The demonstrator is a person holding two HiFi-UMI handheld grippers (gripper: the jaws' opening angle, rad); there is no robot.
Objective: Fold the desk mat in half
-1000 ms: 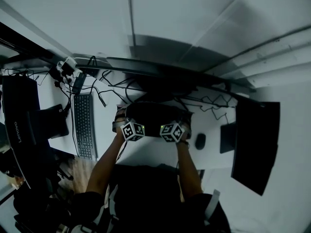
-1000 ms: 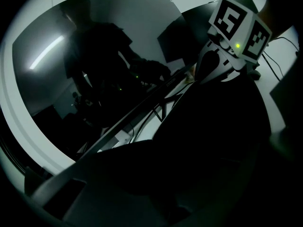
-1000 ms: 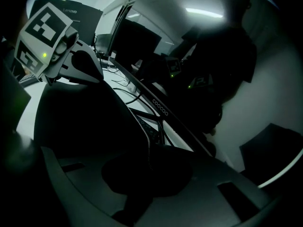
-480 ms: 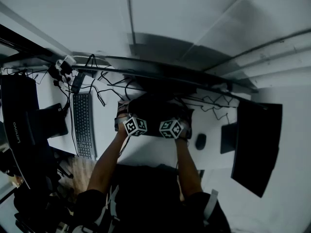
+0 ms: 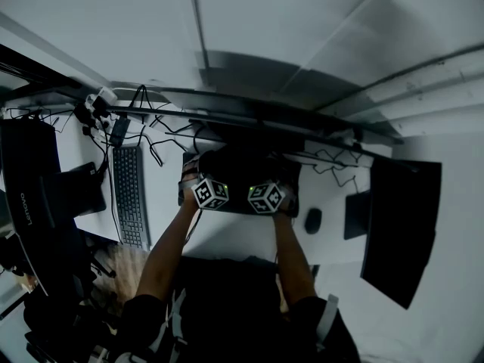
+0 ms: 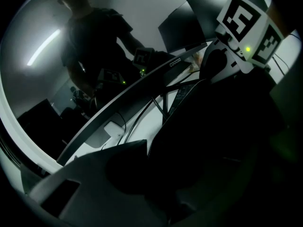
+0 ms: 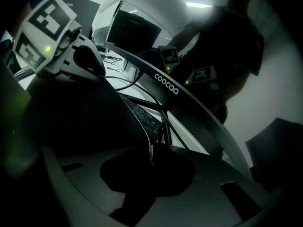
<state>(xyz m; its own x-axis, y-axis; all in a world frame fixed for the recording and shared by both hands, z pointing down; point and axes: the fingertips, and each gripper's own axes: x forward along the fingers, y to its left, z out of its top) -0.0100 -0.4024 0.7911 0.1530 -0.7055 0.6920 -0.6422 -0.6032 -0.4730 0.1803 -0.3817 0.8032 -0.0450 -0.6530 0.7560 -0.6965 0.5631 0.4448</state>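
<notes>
Two arms reach out from the near side, the left arm (image 5: pixel 168 252) and the right arm (image 5: pixel 291 255). Each hand holds a tool with a marker cube on top. The left tool (image 5: pixel 201 183) and the right tool (image 5: pixel 275 190) sit side by side, close but not touching, and both point down at the near edge of the black desk mat (image 5: pixel 242 171).

The jaws of the left tool have just been opening. They stand a little apart, with the dark mat between them. The jaws of the right tool have just been opening too. They are also a little apart, and the stitched edge of the mat hangs between them. It is too dark to tell if the pads touch the mat.

The mat lies in the middle of the white tabletop (image 5: pixel 227 237). A black keyboard (image 5: pixel 131 195) lies to its left, well apart. A black mouse (image 5: pixel 312 220) sits just right of it.

A dark monitor (image 5: pixel 30 195) stands at the far left and another monitor (image 5: pixel 401 225) at the right. Past the mat, black cables (image 5: pixel 162 138) loop over the tabletop. A power strip (image 5: pixel 102 104) lies at the far left corner.

A long curved monitor (image 7: pixel 189 103) with the word coocaa on it runs along the far edge. Behind it stands a person (image 7: pixel 227 46) in dark clothes.
</notes>
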